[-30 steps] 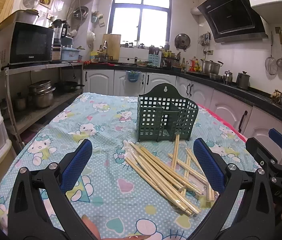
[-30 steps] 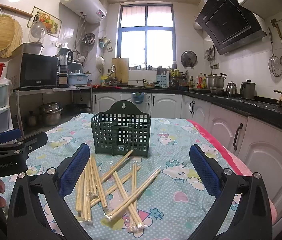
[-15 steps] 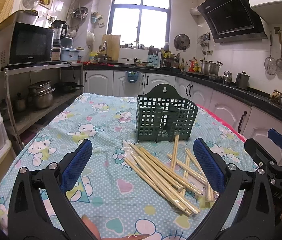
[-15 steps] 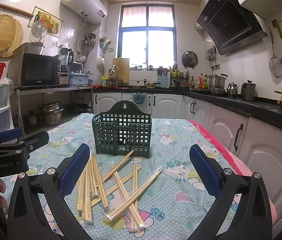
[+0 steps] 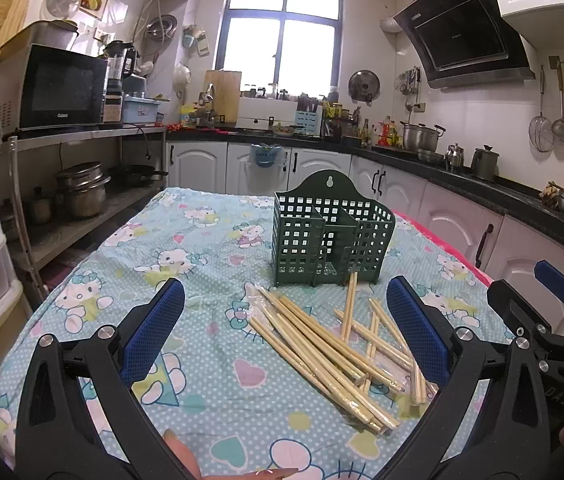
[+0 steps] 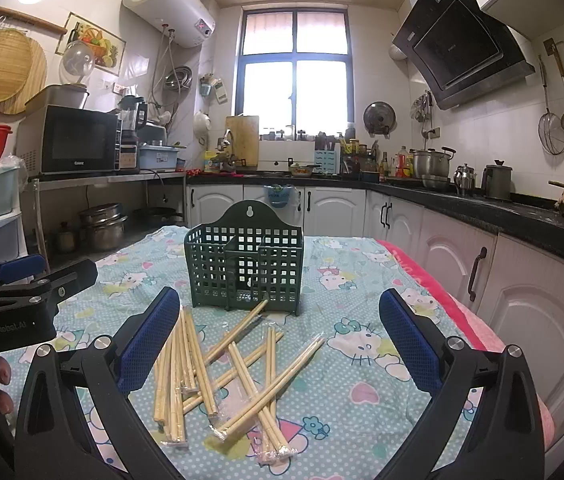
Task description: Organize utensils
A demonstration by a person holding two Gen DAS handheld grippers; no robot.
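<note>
Kitchen daylight pours through the window (image 6: pixel 293 80) onto a table (image 5: pixel 210 364) dressed in a pale blue cartoon-cat cloth, and both tools hang just above it. Left gripper (image 5: pixel 285 328): jaws spread wide, blue pads (image 5: pixel 154 330) far apart, nothing between them and nothing touched. Right gripper (image 6: pixel 278 344): same story, spread wide and empty, its blue pads (image 6: pixel 148 342) flanking the pile from above without contact. In the left wrist view the right gripper shows at the right edge; in the right wrist view the left one sits at the left edge, a fingertip of the holding hand (image 6: pixel 4 372) peeking beneath it.

Between the two tools lies the scatter of bamboo chopsticks (image 6: pixel 218 364), many in clear plastic sleeves, crossed over one another on the cloth. One bundle lies roughly parallel near the right gripper's left pad; the rest fan out loosely. One stick's far tip reaches the foot of the green utensil holder (image 6: pixel 244 270).

That holder stands upright just behind the pile, a grid-walled plastic caddy with inner dividers and a hanging hole at the top.

Beyond: white cabinets (image 5: pixel 313 176), a microwave (image 6: pixel 78 140) on a metal shelf, a black range hood (image 6: pixel 461 48).
</note>
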